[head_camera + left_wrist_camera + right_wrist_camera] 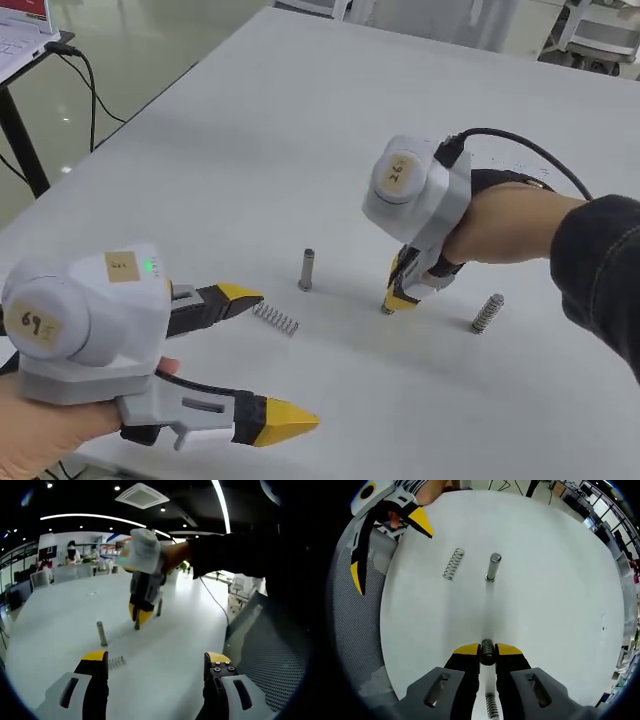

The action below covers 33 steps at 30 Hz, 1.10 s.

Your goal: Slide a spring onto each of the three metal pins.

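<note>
My right gripper (398,298) points down at the white table (300,130), shut on an upright spring (488,652); its jaws hide whatever stands under that spring. A bare metal pin (306,270) (493,566) stands to its left. One loose spring (275,318) (453,563) lies flat near that pin. To the right, another spring (487,313) stands upright, apparently on a pin. My left gripper (270,355) (156,660) is open with nothing in it at the near left, its upper tip just short of the loose spring (116,662).
A black cable (530,150) runs from the right gripper across the far table. A person's sleeve (600,270) reaches in from the right. The table's left edge (150,105) drops to the floor, with a desk and wires beyond it.
</note>
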Motion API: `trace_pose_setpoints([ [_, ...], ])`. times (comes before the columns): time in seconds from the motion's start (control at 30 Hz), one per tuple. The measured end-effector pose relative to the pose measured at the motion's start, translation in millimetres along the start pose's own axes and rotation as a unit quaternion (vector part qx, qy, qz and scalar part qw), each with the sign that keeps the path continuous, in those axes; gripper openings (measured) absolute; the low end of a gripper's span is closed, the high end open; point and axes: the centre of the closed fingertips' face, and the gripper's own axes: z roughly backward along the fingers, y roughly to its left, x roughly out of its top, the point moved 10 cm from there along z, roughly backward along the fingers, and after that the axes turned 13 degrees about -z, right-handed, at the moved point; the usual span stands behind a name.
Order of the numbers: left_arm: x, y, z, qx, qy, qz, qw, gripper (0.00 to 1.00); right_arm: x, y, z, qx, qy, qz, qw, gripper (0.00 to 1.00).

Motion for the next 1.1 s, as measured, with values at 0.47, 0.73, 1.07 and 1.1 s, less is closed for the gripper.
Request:
trace_pose_setpoints([
  [0.47, -0.7, -0.5, -0.3, 0.0, 0.003, 0.001, 1.0, 0.73, -2.1, 0.6, -4.0, 0.004, -0.004, 0.001, 1.0, 0.09],
  [0.73, -0.9, -1.3, -0.3, 0.0, 0.004, 0.001, 1.0, 0.73, -2.4, 1.3, -4.6, 0.004, -0.008, 0.006, 0.9999, 0.16],
  [1.07, 0.1, -1.9, -0.2, 0.0, 0.003, 0.001, 1.0, 0.73, 0.5, 2.1, 4.0, 0.0, -0.027, 0.0, 0.9996, 0.23],
  [1.1, 0.2, -2.0, -0.2, 0.0, 0.003, 0.001, 1.0, 0.73, 1.2, 2.6, 4.9, -0.002, -0.027, 0.002, 0.9996, 0.23],
])
